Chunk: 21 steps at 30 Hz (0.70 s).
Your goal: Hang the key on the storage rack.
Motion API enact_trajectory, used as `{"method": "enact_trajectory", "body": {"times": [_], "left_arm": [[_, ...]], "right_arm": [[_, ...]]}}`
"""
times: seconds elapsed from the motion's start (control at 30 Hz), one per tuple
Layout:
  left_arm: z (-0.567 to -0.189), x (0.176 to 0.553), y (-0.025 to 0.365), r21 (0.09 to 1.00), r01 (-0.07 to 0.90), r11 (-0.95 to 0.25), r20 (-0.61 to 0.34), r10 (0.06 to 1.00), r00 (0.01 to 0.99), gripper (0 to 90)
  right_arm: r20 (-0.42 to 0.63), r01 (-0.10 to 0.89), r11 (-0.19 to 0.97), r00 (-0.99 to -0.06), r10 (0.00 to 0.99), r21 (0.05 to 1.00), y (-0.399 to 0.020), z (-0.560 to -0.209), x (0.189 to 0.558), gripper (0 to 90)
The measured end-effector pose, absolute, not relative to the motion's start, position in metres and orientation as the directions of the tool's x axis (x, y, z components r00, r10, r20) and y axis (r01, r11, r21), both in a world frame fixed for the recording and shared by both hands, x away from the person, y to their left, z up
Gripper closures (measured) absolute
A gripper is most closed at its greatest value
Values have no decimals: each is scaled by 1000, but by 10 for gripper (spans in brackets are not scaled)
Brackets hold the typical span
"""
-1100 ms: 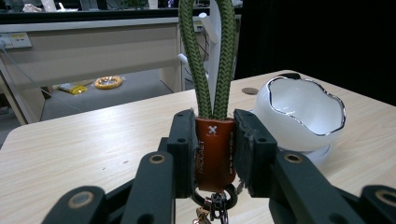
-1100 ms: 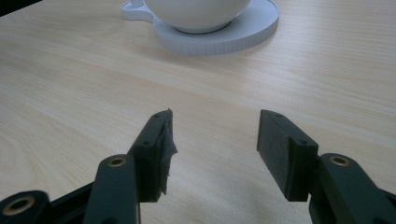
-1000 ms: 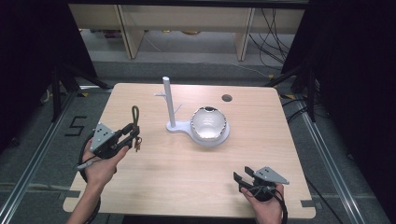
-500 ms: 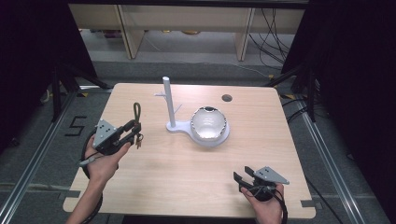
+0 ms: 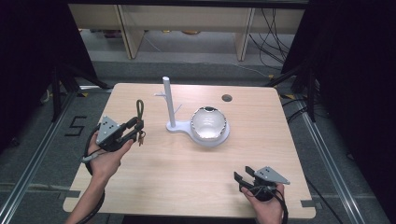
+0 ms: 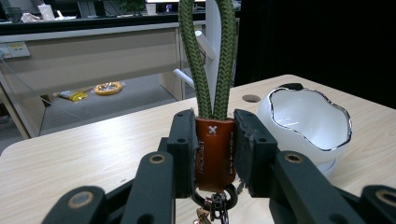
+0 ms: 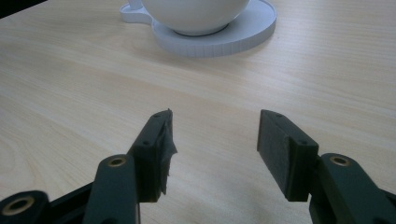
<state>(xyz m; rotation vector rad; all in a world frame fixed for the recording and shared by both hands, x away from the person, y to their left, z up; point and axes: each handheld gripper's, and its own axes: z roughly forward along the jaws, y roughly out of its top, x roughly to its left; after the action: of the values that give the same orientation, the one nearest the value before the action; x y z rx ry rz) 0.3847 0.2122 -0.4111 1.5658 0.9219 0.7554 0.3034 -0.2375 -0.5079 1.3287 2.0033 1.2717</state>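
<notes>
A keychain with a green cord loop (image 5: 139, 108) and a brown leather tag (image 6: 214, 151) is clamped in my left gripper (image 5: 135, 129) above the table's left side. The loop stands upright and small metal rings hang below the tag. My left gripper's pads (image 6: 184, 140) press the tag from both sides. A white stand with a post and small pegs (image 5: 168, 100) rises at the table's middle, to the right of that gripper. My right gripper (image 5: 240, 178) rests near the front right edge, open, with nothing between its fingers (image 7: 156, 149).
A white bowl with a silver wavy rim (image 5: 208, 123) sits on the stand's round base (image 7: 243, 35). The wooden table (image 5: 187, 177) has a small dark hole (image 5: 227, 98) at its back right. Shelving and cables lie beyond the far edge.
My left gripper has edged a little away from the front edge and toward the stand, keeping the keychain. The right gripper has stayed put.
</notes>
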Motion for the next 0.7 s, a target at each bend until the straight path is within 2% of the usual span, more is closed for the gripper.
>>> {"method": "enact_trajectory", "body": {"times": [0.57,0.7], "left_arm": [[-407,395,199,982,163,-94,-2,862,507,690],[-405,398,196,982,160,-96,2,863,506,690]], "right_arm": [[147,493,107,-449,881,864,-237,-508,304,463],[159,523,101,-430,889,846,-237,-506,301,463]]}}
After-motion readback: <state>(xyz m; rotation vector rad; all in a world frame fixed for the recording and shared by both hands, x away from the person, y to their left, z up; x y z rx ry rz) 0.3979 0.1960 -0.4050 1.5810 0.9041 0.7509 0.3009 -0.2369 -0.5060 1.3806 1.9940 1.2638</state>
